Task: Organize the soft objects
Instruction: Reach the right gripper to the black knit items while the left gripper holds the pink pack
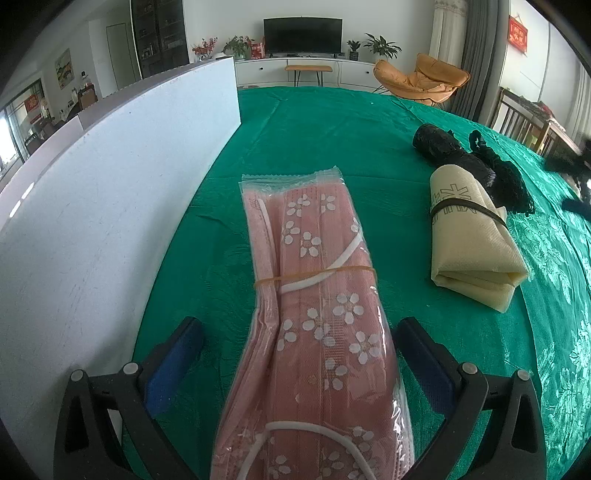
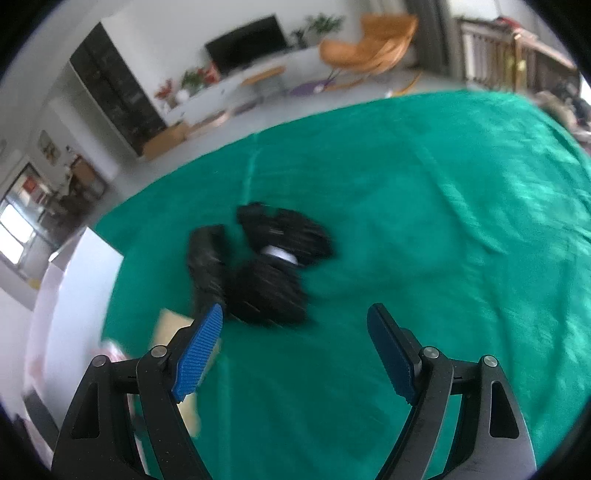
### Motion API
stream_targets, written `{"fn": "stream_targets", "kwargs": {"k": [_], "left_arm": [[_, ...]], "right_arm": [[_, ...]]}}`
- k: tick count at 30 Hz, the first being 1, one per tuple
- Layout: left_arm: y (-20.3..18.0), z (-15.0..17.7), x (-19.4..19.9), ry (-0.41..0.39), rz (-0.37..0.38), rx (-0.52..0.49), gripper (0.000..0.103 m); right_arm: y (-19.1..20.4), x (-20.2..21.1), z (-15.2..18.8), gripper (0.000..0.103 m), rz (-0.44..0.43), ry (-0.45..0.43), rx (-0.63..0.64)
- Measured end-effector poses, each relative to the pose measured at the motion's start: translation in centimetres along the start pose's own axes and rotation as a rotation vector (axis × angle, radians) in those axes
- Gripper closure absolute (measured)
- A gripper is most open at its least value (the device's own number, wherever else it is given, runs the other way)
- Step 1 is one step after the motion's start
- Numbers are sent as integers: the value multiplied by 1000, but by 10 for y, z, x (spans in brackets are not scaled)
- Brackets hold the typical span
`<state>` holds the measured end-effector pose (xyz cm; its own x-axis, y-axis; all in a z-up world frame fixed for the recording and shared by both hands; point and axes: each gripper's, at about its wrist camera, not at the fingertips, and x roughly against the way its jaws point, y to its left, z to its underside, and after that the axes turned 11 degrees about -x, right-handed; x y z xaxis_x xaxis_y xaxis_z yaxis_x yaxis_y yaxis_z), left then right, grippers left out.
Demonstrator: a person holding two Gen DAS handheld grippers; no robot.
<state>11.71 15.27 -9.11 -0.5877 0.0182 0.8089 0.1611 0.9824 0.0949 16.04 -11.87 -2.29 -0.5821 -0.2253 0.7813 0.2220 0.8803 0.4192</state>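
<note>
Green tablecloth: everything lies on it.
Mask pack: pink, floral, rubber-banded, lying between the spread fingers of the left gripper, beside the white board.
Right gripper: wide apart, empty, above the black bundle.
Cream cloth: rolled, touching the black roll.

– What covers the table?
– A green tablecloth, creased, patterned with flowers on its right side. A white panel stands upright along its left edge.
– And behind?
– A dark television on a white cabinet, potted plants beside it, and an orange lounge chair further right.
</note>
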Motion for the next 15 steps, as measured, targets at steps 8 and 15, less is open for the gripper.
{"fn": "stream_targets", "kwargs": {"k": [8, 15], "left_arm": [[0, 0, 0, 0, 0, 0, 0], [0, 0, 0, 1, -1, 0, 0]], "right_arm": [[14, -68, -13, 21, 105, 135, 4], [34, -67, 6, 53, 128, 160, 206]]}}
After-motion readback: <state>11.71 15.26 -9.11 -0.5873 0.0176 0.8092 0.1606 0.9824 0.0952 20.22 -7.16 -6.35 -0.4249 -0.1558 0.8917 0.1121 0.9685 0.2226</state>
